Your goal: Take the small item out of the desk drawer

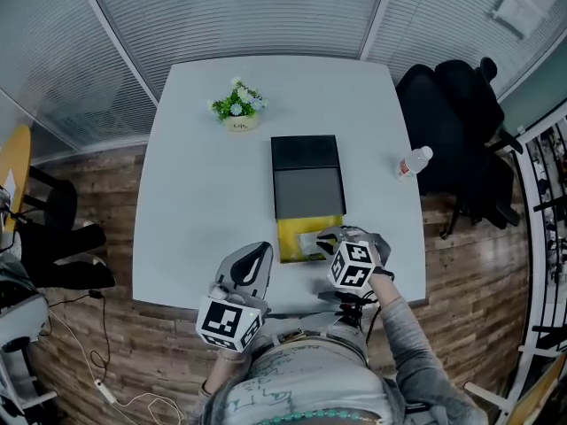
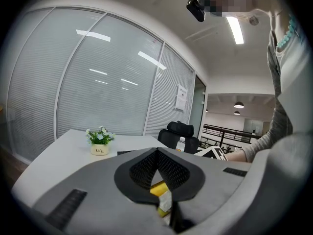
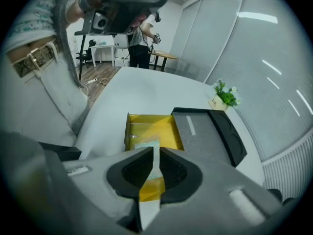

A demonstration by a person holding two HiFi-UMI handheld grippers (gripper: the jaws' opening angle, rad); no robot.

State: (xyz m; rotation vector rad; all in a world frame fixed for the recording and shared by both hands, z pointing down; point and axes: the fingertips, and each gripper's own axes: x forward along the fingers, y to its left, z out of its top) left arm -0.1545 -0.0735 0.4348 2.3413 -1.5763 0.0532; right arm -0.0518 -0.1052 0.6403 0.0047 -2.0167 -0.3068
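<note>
A black desk drawer box [image 1: 306,175] lies mid-table with its yellow drawer [image 1: 292,233] pulled out toward me. My right gripper [image 1: 326,239] hovers over the drawer's right side, jaws shut on a small pale flat packet [image 1: 310,242]. In the right gripper view the packet [image 3: 149,147] stands edgewise between the jaw tips [image 3: 155,153], above the yellow drawer [image 3: 146,126]. My left gripper [image 1: 259,253] is left of the drawer near the table's front edge, shut and holding nothing. In its own view the tips [image 2: 157,152] meet, with the yellow drawer [image 2: 159,188] showing below them.
A small potted plant [image 1: 237,106] stands at the back left of the white table [image 1: 195,211]. A water bottle [image 1: 413,162] lies near the right edge, beside black office chairs [image 1: 461,122]. Glass walls with blinds enclose the room.
</note>
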